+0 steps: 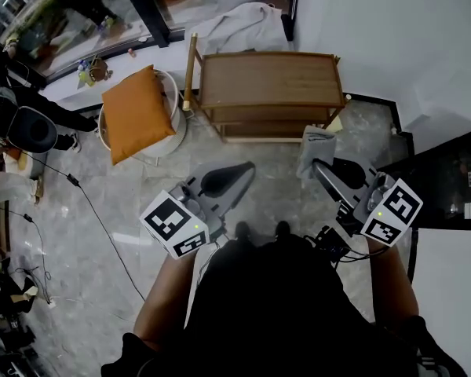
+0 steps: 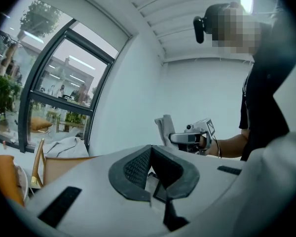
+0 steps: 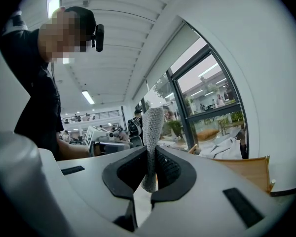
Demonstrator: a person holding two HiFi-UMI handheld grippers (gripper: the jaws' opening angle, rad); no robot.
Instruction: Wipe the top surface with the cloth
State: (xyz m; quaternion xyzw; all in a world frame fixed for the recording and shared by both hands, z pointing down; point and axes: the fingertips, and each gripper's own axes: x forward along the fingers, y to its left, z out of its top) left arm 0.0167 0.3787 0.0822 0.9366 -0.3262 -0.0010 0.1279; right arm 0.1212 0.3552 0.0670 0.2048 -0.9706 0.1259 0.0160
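A grey knitted cloth (image 3: 152,132) is clamped at one edge by the right gripper (image 3: 150,172), near the low wooden table (image 1: 267,77). It is judged soft, light and floppy. The left gripper (image 2: 150,174) is closed on nothing.

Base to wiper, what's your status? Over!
Left tool shut, empty. Right tool shut on cloth. Cloth short of wooden table top. Nothing in the way.
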